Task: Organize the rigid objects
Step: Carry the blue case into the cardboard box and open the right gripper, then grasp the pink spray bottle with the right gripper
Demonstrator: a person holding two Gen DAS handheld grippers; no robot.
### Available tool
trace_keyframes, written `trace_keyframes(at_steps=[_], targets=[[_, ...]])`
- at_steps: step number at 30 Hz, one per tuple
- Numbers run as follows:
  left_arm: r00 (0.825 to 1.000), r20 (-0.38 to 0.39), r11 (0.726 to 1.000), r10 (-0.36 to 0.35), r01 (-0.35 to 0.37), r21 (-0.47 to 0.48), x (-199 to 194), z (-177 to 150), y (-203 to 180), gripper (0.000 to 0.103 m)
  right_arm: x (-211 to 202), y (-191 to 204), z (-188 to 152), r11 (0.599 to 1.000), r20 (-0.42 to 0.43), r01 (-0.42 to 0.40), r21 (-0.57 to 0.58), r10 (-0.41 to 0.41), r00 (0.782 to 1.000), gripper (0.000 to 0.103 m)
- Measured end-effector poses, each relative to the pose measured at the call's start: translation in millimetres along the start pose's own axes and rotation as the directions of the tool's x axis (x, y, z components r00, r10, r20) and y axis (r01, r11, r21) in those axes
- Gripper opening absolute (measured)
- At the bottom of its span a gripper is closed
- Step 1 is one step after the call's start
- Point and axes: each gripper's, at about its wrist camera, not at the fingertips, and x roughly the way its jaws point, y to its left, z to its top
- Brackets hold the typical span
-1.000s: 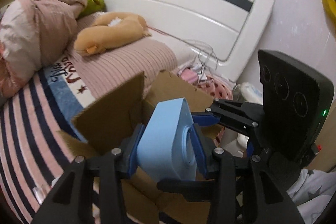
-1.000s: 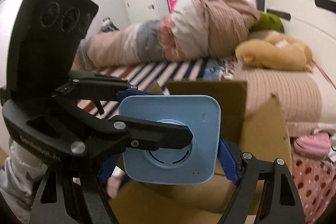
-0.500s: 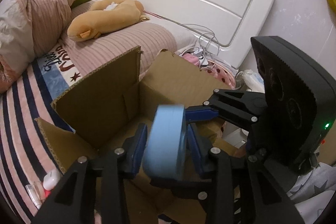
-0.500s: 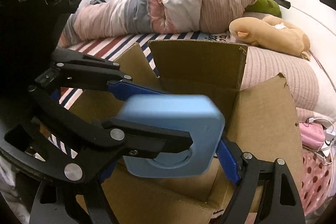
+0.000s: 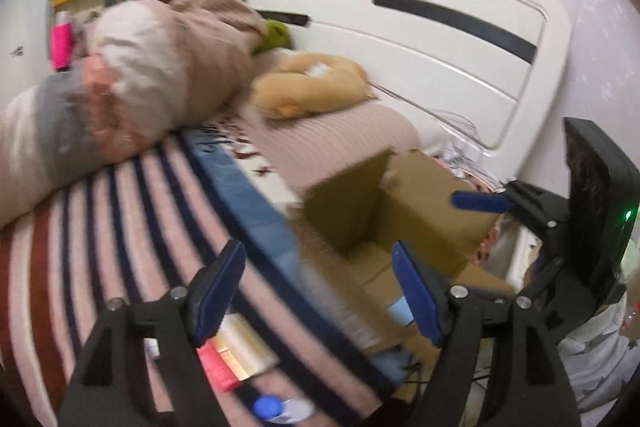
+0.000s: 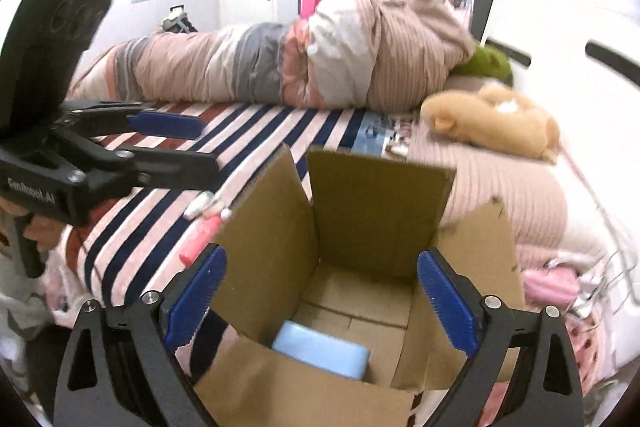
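A light blue square device (image 6: 321, 350) lies on the floor of an open cardboard box (image 6: 380, 211). A corner of the device also shows in the left wrist view (image 5: 399, 310), inside the box (image 5: 424, 203). My right gripper (image 6: 320, 303) is open and empty, held above the box's near edge. My left gripper (image 5: 316, 287) is open and empty, over the striped bed to the left of the box. The left gripper also shows in the right wrist view (image 6: 172, 143), up and left of the box.
The box stands against a striped bed (image 6: 168, 187). Small pink and white items (image 6: 200, 235) lie on the bed near the box. A tan plush toy (image 6: 492, 123) and a rolled quilt (image 6: 280, 67) lie further back. A white headboard (image 5: 420, 39) is behind.
Both grippers held the blue device above the box. Both have opened, the device has dropped into the box, and my left gripper has swung left over the bed.
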Motion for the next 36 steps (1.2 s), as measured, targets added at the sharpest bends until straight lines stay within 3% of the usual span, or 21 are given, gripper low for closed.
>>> trace_keyframes(at_steps=[2,9,12,15,16,18,22,27,31,36], targets=[[0.999,0.019,0.999,0.043,-0.043,-0.019,-17,-9,17,0.075,-5,15,8,1.000,0.036,-0.002,0.000,0.002,0.999,0.096],[0.977,0.046,0.974,0.210,-0.205,-0.097,-62,-60,81,0.077,4,86,31,0.987,0.065,-0.151,-0.058,0.155,0.986,0.095],[0.967,0.034,0.958,0.254,-0.247,-0.146,-67,-84,110,0.079,30,121,34,0.974,-0.003,-0.209,-0.090,0.209,0.978,0.085],[0.963,0.011,0.946,0.270,-0.263,-0.193,-62,-111,138,0.079,74,150,26,0.963,-0.127,-0.257,-0.077,0.246,0.961,0.078],[0.962,0.006,0.943,0.272,-0.265,-0.200,-60,-117,144,0.079,89,157,21,0.962,-0.167,-0.264,-0.073,0.249,0.954,0.076],[0.963,-0.002,0.940,0.270,-0.264,-0.218,-53,-132,155,0.079,118,166,13,0.963,-0.245,-0.262,-0.062,0.239,0.940,0.062],[0.972,-0.002,0.941,0.234,-0.228,-0.249,-39,-153,171,0.079,174,167,-2,0.965,-0.368,-0.262,0.013,0.248,0.896,0.053],[0.975,-0.006,0.928,0.222,-0.213,-0.304,-22,-167,187,0.079,215,161,-4,0.973,-0.418,-0.227,0.037,0.221,0.881,0.049],[0.982,0.004,0.933,0.188,-0.177,-0.313,-12,-169,191,0.079,228,155,0,0.975,-0.413,-0.212,0.058,0.217,0.885,0.049],[0.984,0.001,0.933,0.179,-0.169,-0.316,-5,-168,191,0.079,241,157,6,0.981,-0.443,-0.185,0.067,0.195,0.875,0.036]])
